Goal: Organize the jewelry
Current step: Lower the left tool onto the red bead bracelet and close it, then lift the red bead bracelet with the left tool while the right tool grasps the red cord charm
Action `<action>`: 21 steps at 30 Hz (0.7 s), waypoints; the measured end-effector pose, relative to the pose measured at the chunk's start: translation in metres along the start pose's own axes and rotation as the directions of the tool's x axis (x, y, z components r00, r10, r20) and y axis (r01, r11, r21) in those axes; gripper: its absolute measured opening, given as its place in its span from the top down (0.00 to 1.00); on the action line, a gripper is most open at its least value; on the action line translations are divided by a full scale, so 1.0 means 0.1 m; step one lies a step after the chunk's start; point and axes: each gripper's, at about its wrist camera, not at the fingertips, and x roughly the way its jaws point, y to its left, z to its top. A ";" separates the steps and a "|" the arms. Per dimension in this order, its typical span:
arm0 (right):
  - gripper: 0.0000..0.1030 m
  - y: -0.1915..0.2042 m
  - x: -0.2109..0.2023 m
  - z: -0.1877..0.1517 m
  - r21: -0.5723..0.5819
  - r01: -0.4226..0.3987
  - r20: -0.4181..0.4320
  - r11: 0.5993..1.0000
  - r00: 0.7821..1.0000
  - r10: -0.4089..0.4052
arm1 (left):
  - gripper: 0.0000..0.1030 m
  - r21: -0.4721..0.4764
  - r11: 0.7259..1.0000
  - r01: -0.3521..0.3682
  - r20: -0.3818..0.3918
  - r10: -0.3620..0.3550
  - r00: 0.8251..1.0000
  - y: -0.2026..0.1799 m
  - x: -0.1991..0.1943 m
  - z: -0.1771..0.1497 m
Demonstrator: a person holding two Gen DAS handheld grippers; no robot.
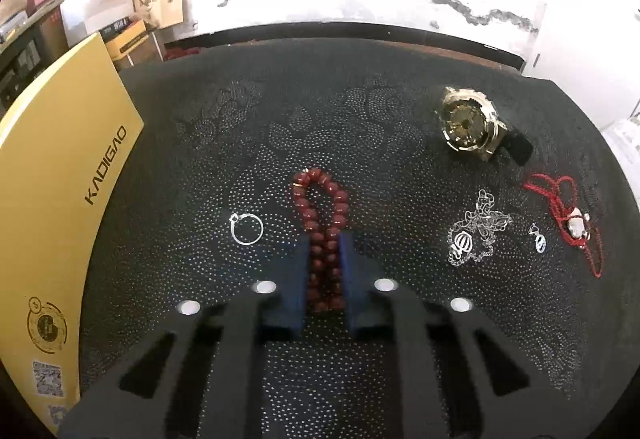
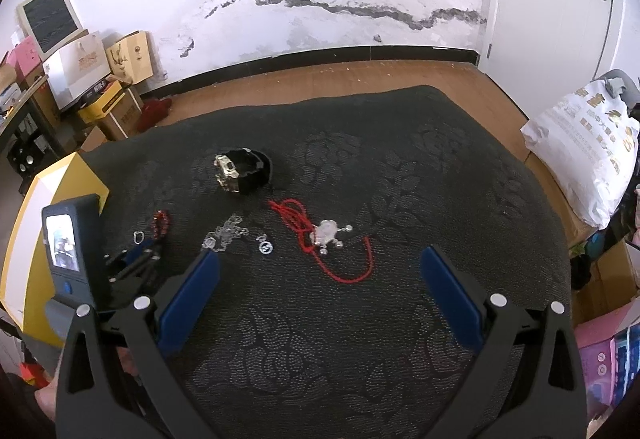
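Left wrist view: left claw (image 1: 324, 267) clamped on red bead bracelet (image 1: 322, 207) lying on dark cloth (image 1: 360, 111), ring (image 1: 247, 229) just beside; lift straight, avoid snagging | Right wrist view: right claw (image 2: 320, 279) spread apart, empty, hovering near red cord pendant (image 2: 326, 235); yellow box (image 2: 24, 239) at left likely destination.

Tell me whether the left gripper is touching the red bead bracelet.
Touching. The left wrist view shows the left gripper shut on the red bead bracelet, blue fingers pressing both sides.
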 end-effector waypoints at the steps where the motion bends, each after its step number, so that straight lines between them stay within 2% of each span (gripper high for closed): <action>1: 0.06 -0.01 0.01 0.00 0.001 0.002 0.000 1.000 1.000 -0.002 | 0.86 -0.011 1.000 0.009 -0.007 -0.009 1.000 0.02 0.00 0.01; 4: 0.06 -0.04 0.03 0.00 -0.003 0.012 0.001 1.000 1.000 -0.012 | 0.86 0.000 1.000 0.016 -0.007 -0.016 1.000 0.01 -0.03 0.01; 5: 0.06 -0.04 0.04 0.00 -0.005 0.013 0.001 1.000 1.000 -0.013 | 0.91 0.007 1.000 0.013 -0.002 -0.013 1.000 0.01 -0.05 0.02; 6: 0.06 -0.05 0.04 -0.01 -0.007 0.016 0.003 1.000 1.000 -0.016 | 1.00 0.020 1.000 0.010 0.006 -0.010 1.000 -0.01 -0.09 0.01; 13: 0.06 -0.10 0.16 -0.06 -0.029 0.043 -0.018 0.999 0.999 -0.044 | 1.00 0.050 0.999 0.017 0.057 -0.019 0.998 0.05 -0.42 0.10; 18: 0.06 -0.10 0.37 -0.13 -0.053 0.067 -0.056 0.996 0.996 -0.070 | 1.00 0.051 0.997 0.057 0.094 -0.062 0.994 0.24 -0.74 0.23; 19: 0.06 -0.08 0.43 -0.15 -0.066 0.078 -0.068 0.995 0.994 -0.082 | 1.00 0.082 0.995 0.059 0.100 -0.067 0.993 0.24 -0.76 0.23; 21: 0.06 -0.06 0.53 -0.15 -0.069 0.087 -0.089 0.994 0.992 -0.093 | 1.00 0.059 0.996 0.070 0.090 -0.075 0.993 0.32 -0.68 0.23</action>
